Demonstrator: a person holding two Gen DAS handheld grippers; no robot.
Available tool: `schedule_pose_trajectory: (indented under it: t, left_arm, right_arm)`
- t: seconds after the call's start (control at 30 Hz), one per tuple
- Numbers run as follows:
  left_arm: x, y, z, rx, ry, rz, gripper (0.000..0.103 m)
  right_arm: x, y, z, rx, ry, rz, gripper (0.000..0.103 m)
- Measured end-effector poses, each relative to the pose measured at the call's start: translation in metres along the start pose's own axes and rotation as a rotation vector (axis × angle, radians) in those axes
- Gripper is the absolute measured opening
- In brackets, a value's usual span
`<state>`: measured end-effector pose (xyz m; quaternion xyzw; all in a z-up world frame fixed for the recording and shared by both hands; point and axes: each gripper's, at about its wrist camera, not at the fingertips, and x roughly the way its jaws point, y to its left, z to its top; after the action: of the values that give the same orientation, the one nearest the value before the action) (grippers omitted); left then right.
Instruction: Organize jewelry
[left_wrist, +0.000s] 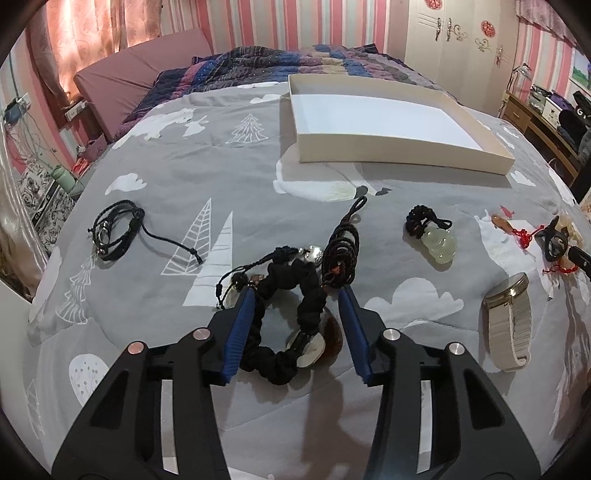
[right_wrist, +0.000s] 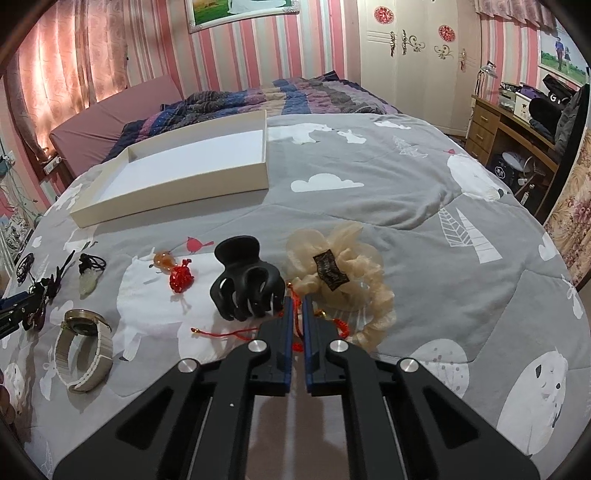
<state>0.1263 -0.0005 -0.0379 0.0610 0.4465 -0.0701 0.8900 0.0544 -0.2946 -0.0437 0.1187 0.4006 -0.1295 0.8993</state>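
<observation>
A grey bedspread (left_wrist: 229, 166) printed with white trees and clouds carries everything. Toward its far side lies a shallow white box (left_wrist: 373, 110), open-topped, with nothing visible inside. The left gripper (left_wrist: 297, 295) has its blue-padded fingers spread wide, straddling a black scrunchie (left_wrist: 291, 291) that lies on the cover between them, the left pad touching its edge. The right gripper (right_wrist: 297, 301) has its fingers drawn nearly together, tips pinching a thin red cord (right_wrist: 236, 334) just beside a black claw clip (right_wrist: 245, 282) and a cream scrunchie (right_wrist: 343, 273). A beige-strapped watch (right_wrist: 83, 350) and a pale jade pendant (left_wrist: 439, 242) lie apart.
</observation>
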Motion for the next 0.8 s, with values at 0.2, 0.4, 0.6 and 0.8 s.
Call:
schedule_pose_trajectory:
  t: [0.2, 0.4, 0.6, 0.8]
  left_arm:
    - [0.002, -0.003, 0.002, 0.016, 0.005, -0.005, 0.040]
    - [0.010, -0.002, 0.001, -0.002, 0.039, -0.038, 0.010]
    - [0.004, -0.001, 0.002, -0.002, 0.021, -0.045, 0.008]
    - [-0.017, 0.009, 0.013, -0.024, -0.019, -0.051, 0.008]
  right_arm:
    - [0.000, 0.001, 0.000, 0.000, 0.002, -0.001, 0.004]
    - [0.001, 0.001, 0.000, -0.002, 0.000, 0.001, 0.004]
    - [-0.005, 0.005, 0.003, -0.012, -0.015, 0.012, 0.004]
    - [-0.017, 0.007, 0.014, -0.015, -0.039, 0.053, 0.004]
